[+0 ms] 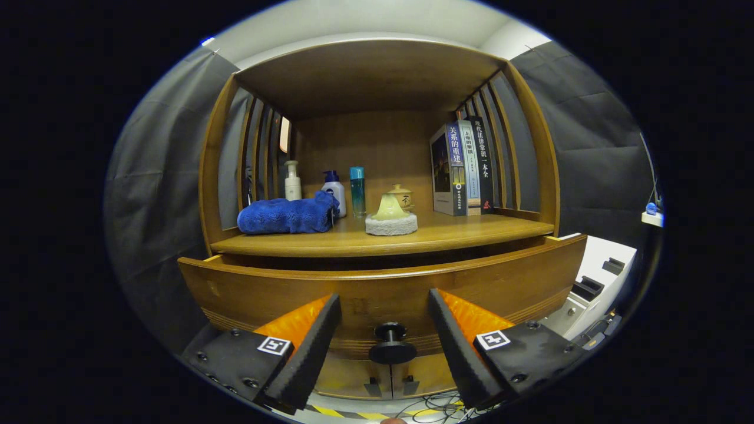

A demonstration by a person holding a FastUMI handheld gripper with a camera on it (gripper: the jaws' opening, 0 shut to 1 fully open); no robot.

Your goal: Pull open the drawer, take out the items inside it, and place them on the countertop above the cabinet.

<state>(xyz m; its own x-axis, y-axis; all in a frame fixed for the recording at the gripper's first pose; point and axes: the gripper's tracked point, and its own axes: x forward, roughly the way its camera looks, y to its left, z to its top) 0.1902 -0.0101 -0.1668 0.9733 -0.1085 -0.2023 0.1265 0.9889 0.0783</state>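
The wooden drawer [283, 288] is pulled a short way out of the cabinet, its front just ahead of my fingers. Its round dark knob [391, 344] sits between the two fingers, with a gap on each side. My gripper [384, 306] is open and holds nothing. What lies inside the drawer is hidden behind the drawer front. The countertop [471, 231] above the drawer carries a rolled blue towel [287, 215] on the left and a yellow cone on a white sponge pad [391, 217] near the middle.
At the back of the shelf stand a pump bottle [293, 181], a white bottle with blue cap [334, 192], a teal bottle [357, 191] and a small lidded jar [402, 196]. Books [462, 168] stand at the right. A white unit [595, 282] sits right of the cabinet; cables lie on the floor.
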